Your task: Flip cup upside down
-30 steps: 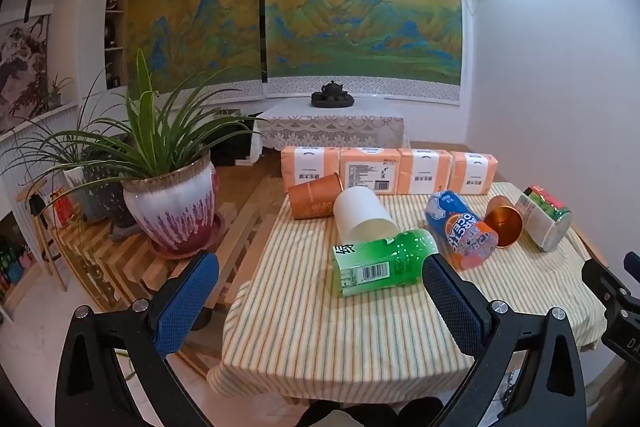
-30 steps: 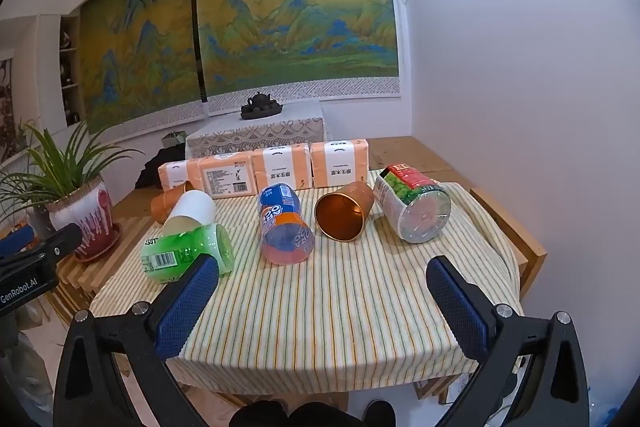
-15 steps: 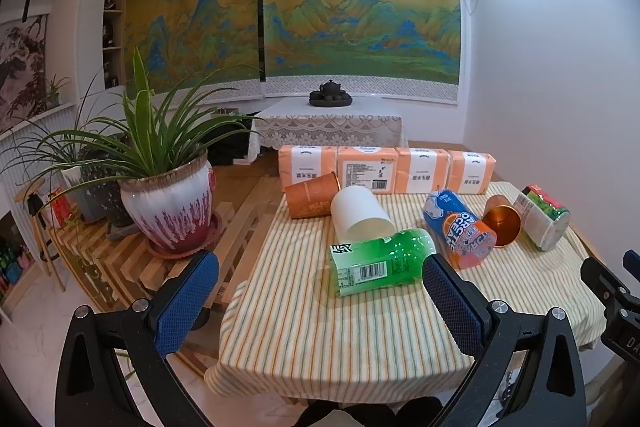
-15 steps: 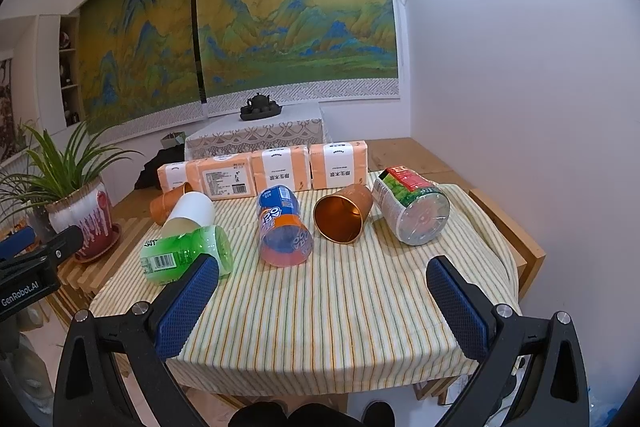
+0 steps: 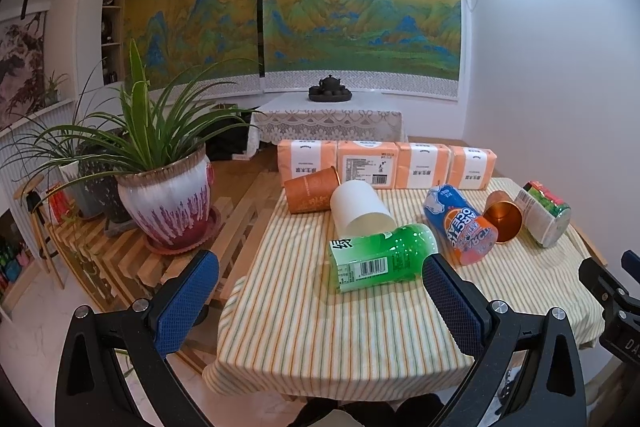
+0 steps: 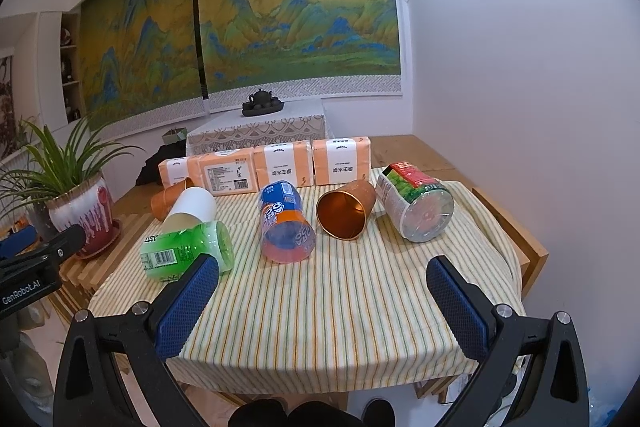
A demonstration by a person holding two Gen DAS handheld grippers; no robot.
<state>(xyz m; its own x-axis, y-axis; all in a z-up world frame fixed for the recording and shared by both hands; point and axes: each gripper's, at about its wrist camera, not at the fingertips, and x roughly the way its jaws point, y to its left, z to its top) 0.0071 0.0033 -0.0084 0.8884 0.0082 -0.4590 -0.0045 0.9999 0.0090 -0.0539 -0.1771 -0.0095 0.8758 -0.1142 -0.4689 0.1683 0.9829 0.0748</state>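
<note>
Several cups lie on their sides on a striped tablecloth point(image 5: 320, 323): an orange paper cup point(image 5: 310, 189), a white cup point(image 5: 360, 209), a green clear cup point(image 5: 380, 257), a blue-orange cup point(image 5: 460, 227), a copper metal cup point(image 5: 502, 217) and a green-red printed cup point(image 5: 544, 213). In the right wrist view they are the green cup point(image 6: 186, 249), the blue-orange cup point(image 6: 286, 223), the copper cup point(image 6: 346, 213) and the printed cup point(image 6: 416, 205). My left gripper point(image 5: 318, 301) is open and empty before the table's near edge. My right gripper point(image 6: 322, 305) is open and empty, back from the cups.
Several orange tissue packs point(image 5: 384, 167) line the table's far edge. A potted plant point(image 5: 168, 203) stands on a slatted bench to the left. A white wall point(image 6: 520, 107) runs along the right side. A tea set point(image 5: 330, 93) sits on a far table.
Both views have drawn back very slightly from the table. The cups have not moved and both grippers stay open.
</note>
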